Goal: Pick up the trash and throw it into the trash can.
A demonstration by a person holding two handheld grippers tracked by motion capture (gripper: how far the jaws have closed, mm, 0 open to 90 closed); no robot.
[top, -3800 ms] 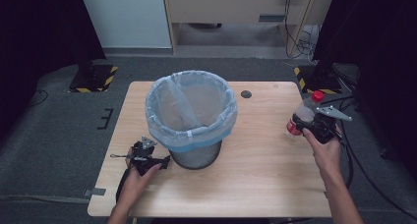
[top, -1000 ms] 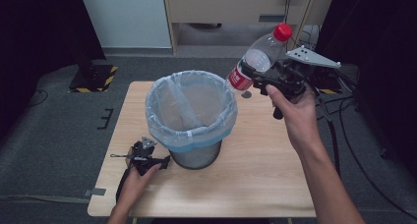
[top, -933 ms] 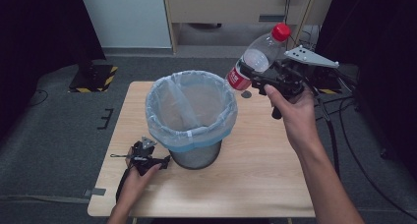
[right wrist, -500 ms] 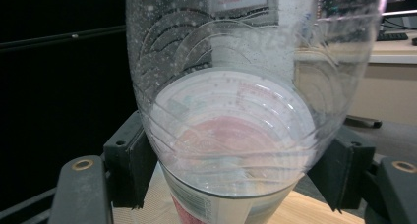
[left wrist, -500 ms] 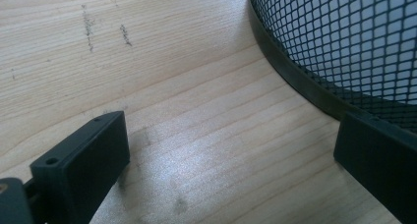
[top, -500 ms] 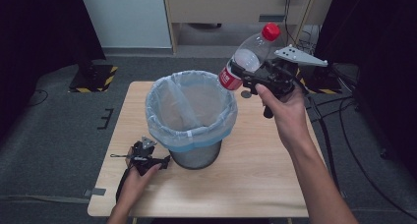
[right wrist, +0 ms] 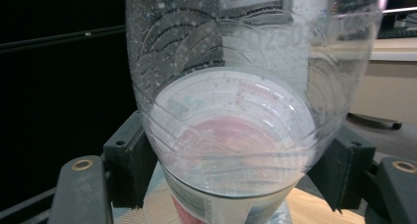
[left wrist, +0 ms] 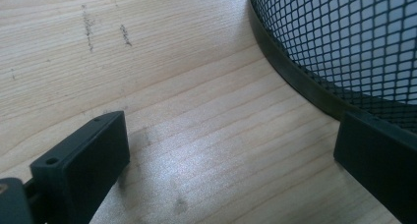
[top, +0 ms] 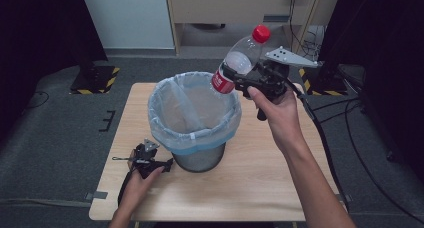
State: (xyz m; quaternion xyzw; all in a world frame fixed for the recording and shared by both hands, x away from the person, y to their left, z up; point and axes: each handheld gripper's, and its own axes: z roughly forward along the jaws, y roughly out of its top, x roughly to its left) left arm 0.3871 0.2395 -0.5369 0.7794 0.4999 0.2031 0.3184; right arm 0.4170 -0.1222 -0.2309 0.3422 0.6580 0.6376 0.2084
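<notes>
Wooden surface [top: 260, 173] carries a lined mesh bin [top: 194, 119]. High view: right gripper [top: 239, 79] holds a plastic bottle [top: 239, 62] tilted above the bin's far rim; release judged pending, path clear. Left gripper view: left gripper [left wrist: 231, 160] jaws spread, empty, beside the bin's base. Right gripper view: jaws pinch the bottle's body.

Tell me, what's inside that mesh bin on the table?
The bin holds a pale blue plastic liner folded over its rim. The liner's inside walls look bare, but the bottom cannot be seen past the rim. A clear bottle, clamped in the right gripper, hangs above the bin's far edge.
</notes>
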